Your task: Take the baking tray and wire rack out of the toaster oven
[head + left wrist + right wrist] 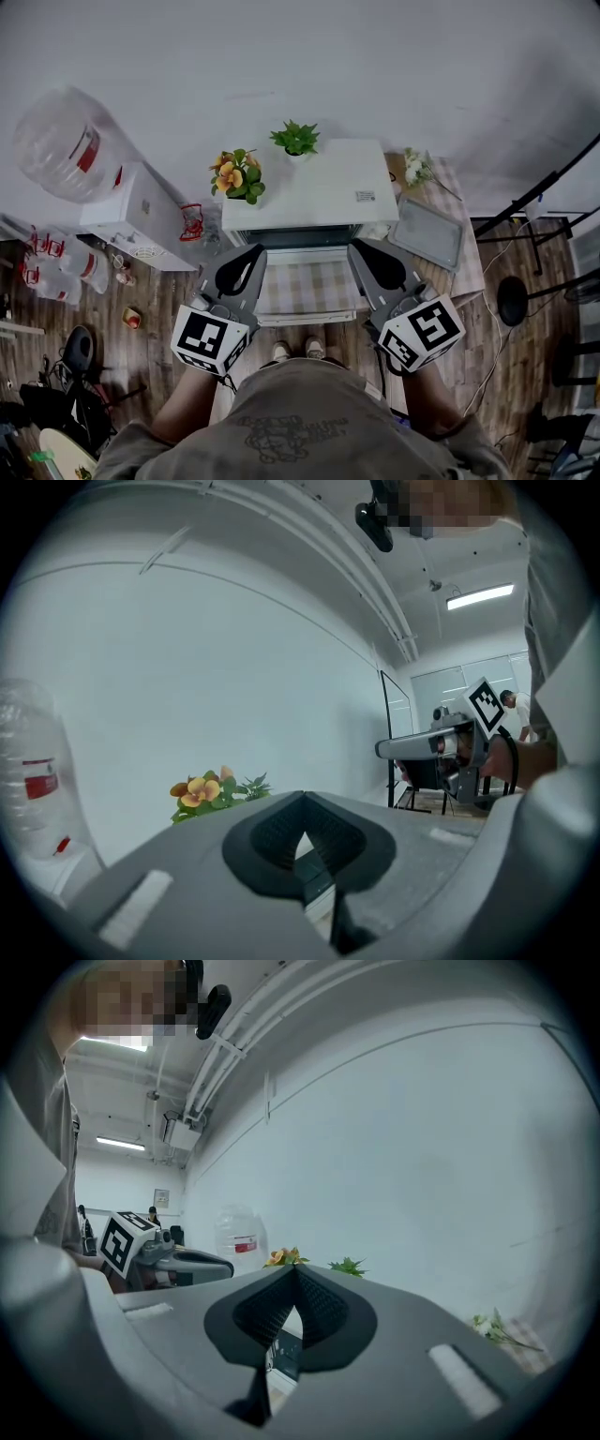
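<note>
Left gripper (251, 255) and right gripper (361, 251) hovered before the toaster oven (314, 192).
Head view: baking tray (427, 232) lay on the checked table (469, 267), right of centre, wooden floor (159, 300) around. Left gripper view, then right gripper view: jaws pressed together, empty, white wall (187, 667) beyond.

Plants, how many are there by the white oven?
3. An orange-flowered plant at the oven's left edge, a green leafy plant at its far edge, and white flowers to its right. More could be hidden.
</note>
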Tool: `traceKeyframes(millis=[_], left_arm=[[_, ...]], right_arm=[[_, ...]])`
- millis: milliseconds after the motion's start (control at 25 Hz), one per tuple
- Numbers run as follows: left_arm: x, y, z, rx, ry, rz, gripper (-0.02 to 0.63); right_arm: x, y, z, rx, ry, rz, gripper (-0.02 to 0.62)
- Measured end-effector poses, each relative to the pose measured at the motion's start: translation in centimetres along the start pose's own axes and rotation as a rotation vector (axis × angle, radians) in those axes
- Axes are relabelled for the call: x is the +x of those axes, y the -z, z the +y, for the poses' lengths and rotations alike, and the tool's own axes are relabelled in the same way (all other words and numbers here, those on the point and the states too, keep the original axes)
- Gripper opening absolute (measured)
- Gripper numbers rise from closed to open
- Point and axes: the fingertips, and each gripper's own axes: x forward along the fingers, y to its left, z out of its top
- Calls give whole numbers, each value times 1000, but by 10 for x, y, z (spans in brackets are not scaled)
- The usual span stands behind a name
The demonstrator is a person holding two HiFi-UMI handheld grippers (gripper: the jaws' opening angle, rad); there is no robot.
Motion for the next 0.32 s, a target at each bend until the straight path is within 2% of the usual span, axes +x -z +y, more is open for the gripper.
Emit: traceKeyframes(millis=[320], left_arm=[[-4,-21,1,4,7,-48,3]], right_arm=[[0,1,-3,6,18,4,26]])
